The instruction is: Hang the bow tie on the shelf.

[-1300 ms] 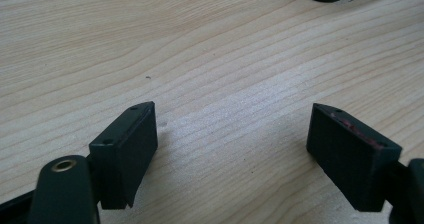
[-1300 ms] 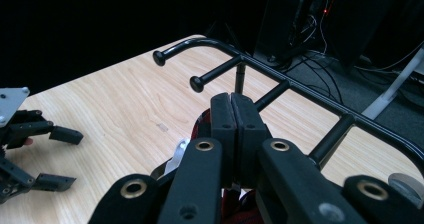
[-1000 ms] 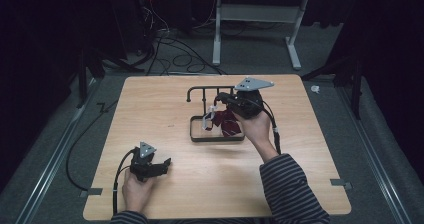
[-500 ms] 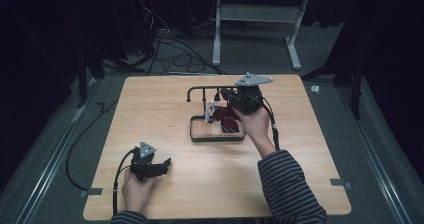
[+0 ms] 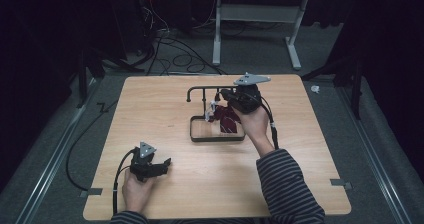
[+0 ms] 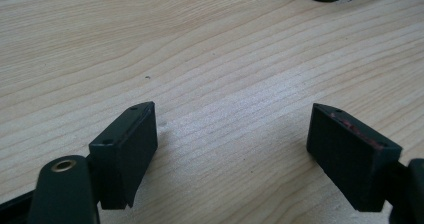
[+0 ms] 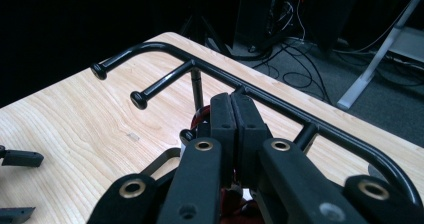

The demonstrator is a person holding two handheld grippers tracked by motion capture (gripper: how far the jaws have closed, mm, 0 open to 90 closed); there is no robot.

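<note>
At the rack (image 5: 216, 115) I have the right gripper (image 7: 232, 115) clamped on a dark red mug (image 5: 228, 120) just by a hook, not yet hung, while the left gripper (image 6: 232, 149) rests spread and empty.

Looks like a lab or recording studio. Black curtained surroundings, grey carpet, loose cables (image 5: 165, 44) on the floor beyond the fingers. One bare wooden table (image 5: 150, 184), white desk frame (image 5: 295, 39) behind.
</note>
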